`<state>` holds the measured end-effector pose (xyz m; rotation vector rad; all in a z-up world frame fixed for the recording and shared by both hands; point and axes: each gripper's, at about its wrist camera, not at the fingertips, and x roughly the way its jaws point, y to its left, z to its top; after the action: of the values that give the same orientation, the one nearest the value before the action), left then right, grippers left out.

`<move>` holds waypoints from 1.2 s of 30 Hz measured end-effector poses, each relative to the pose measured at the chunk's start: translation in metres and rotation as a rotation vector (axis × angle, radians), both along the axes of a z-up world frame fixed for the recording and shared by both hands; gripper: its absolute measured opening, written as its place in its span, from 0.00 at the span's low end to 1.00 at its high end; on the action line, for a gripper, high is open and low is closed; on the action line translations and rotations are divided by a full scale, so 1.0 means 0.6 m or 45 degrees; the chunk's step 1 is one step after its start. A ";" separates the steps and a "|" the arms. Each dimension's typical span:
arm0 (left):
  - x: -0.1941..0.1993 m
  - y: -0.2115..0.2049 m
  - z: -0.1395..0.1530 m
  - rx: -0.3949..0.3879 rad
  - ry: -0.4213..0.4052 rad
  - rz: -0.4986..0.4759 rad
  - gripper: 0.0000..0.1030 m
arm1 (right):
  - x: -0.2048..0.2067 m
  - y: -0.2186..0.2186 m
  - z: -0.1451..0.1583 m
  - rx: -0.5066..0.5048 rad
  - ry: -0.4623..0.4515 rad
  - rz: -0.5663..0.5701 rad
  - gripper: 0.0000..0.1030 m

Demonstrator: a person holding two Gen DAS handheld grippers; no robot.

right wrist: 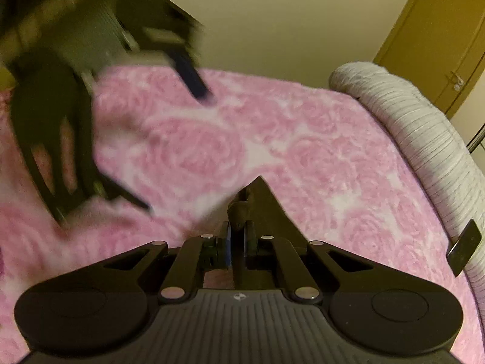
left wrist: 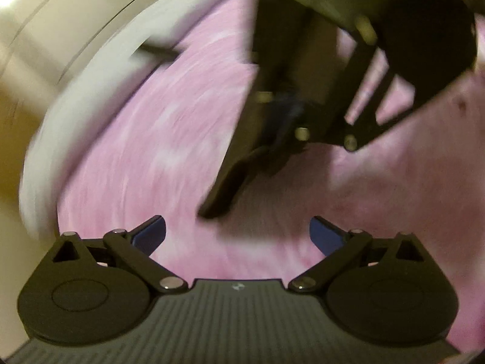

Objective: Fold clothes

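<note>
A dark garment (right wrist: 266,209), largely hidden behind the right gripper (right wrist: 237,242), was held clamped between its fingers above the pink bed cover (right wrist: 303,157). The left gripper (left wrist: 238,235) was recorded spread apart, empty; its view was heavily blurred.

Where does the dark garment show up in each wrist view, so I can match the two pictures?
Left wrist view: the dark garment hangs blurred in the upper middle, below the right gripper, its tip trailing onto the pink blanket.
Right wrist view: bottom centre, a dark peak of garment pinched in the right gripper's shut jaws.
Shared landmark: the grey ribbed bed edge bordering the blanket.
</note>
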<state>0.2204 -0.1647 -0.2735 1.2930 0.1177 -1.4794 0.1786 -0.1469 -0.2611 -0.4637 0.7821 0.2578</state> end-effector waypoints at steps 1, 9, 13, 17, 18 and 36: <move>-0.001 -0.012 -0.006 0.016 -0.042 -0.087 0.85 | -0.002 -0.001 0.007 0.002 -0.009 0.010 0.03; 0.006 -0.076 0.059 -0.023 -0.109 -0.150 0.04 | -0.033 -0.035 0.046 0.055 -0.052 -0.055 0.26; 0.007 -0.100 0.122 -0.108 -0.087 -0.071 0.04 | -0.078 -0.101 0.068 0.133 -0.087 -0.280 0.59; 0.009 -0.124 0.186 -0.194 -0.065 0.008 0.04 | -0.151 -0.245 0.050 0.059 -0.096 -0.767 0.56; -0.001 -0.137 0.203 -0.211 -0.067 0.011 0.04 | -0.168 -0.287 0.041 0.030 -0.089 -0.905 0.56; -0.361 -0.484 0.409 -0.393 -0.128 -0.167 0.04 | -0.384 -0.559 0.023 0.217 -0.042 -1.365 0.63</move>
<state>0.0038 -0.4552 -0.0279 1.1364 -0.2564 -1.4725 -0.0520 -0.4822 -0.2471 0.1498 0.8684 -0.6758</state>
